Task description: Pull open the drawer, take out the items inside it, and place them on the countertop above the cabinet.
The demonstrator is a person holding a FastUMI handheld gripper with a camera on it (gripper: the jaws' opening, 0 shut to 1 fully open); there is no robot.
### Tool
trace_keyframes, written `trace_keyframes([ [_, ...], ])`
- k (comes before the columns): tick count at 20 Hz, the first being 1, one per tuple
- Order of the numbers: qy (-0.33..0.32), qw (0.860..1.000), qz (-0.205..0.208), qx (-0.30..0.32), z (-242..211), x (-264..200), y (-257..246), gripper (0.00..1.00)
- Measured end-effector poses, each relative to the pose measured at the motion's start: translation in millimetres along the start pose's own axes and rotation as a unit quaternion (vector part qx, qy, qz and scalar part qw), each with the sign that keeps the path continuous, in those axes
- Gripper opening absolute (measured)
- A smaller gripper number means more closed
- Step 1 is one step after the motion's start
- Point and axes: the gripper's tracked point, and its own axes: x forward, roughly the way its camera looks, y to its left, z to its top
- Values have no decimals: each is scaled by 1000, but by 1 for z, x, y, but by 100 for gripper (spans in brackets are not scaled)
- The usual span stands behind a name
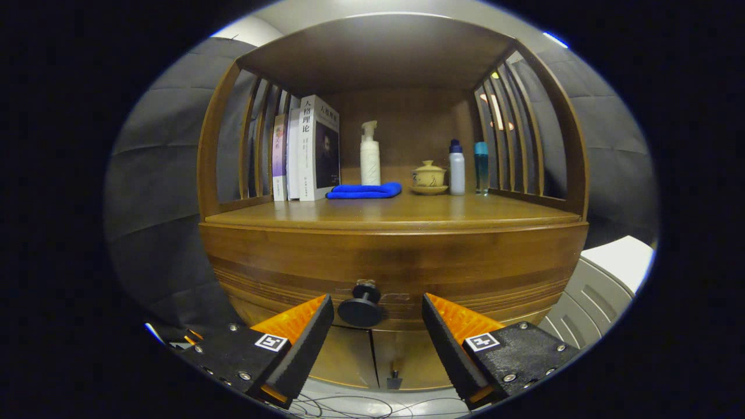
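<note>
The jaws of the gripper [378,317] are held wide open and nothing is gripped. The drawer knob [361,309] is seen in the gap between the two fingers, slightly toward the left finger [302,343], with clear space on both sides and more of it before the right finger [451,343]. Neither finger is touching the knob. From the midpoint of the jaws, the knob lies at about eleven o'clock, just ahead. Its stem runs straight out of the drawer front [396,262], toward the camera, so the pull is judged to be directly backward along that axis.

The drawer is shown closed, its face flush under the surface [396,212]; the items inside are hidden. At twelve o'clock beyond the knob, on the surface, a folded blue cloth [365,190], a white pump bottle [369,154], a lidded tea bowl [429,177], two small bottles [465,167] and a row of books [307,150] are set. Free room is left along the front edge.

The first step is judged not yet done: a small shift left is called for, then the jaws are to be closed on the knob.
</note>
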Motion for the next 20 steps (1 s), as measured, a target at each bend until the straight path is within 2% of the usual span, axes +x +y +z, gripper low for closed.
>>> trace_keyframes([
  [3,15,1000,6,4,-9,13,10,92],
  [5,24,1000,15,3,-14,20,18,82],
  [6,28,1000,13,-3,-16,22,17,75],
  [7,29,1000,8,-8,-17,23,15,72],
  [11,23,1000,1,3,-16,25,11,50],
  [20,29,999,-1,12,-17,29,11,50],
])
